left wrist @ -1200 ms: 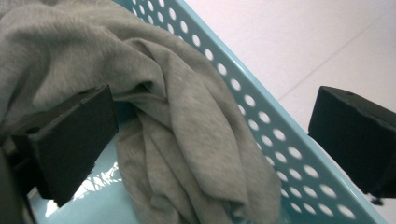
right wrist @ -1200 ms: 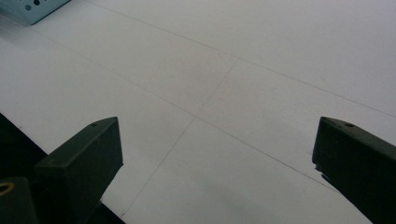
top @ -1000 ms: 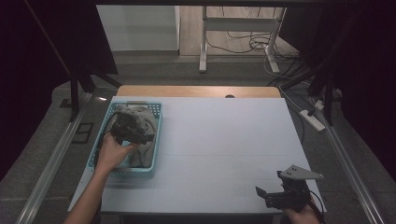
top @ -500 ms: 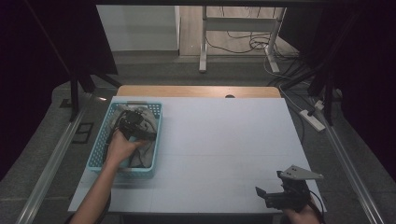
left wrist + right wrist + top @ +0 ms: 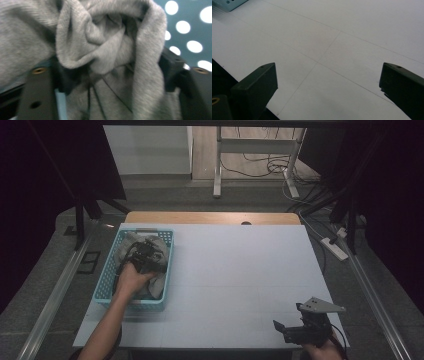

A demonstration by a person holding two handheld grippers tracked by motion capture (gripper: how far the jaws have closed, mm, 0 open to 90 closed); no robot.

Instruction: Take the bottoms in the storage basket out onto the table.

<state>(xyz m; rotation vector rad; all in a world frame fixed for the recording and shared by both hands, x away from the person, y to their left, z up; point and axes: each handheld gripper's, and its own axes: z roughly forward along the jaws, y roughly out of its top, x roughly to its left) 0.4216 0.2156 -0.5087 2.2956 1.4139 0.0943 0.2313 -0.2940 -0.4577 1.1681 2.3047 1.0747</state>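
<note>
left gripper [image 5: 142, 260] down inside teal basket [image 5: 105, 287], jaws just closing on bunched grey cloth [image 5: 105, 50], right gripper [image 5: 300, 330] wide open, well clear of basket, over bare white table [image 5: 240, 270]

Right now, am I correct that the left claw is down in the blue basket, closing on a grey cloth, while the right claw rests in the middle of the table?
Not quite: the right claw is at the table's near right corner, as the high view shows. The left claw is indeed in the blue basket; its jaws have just been closing, with the grey cloth bunched between them.
</note>
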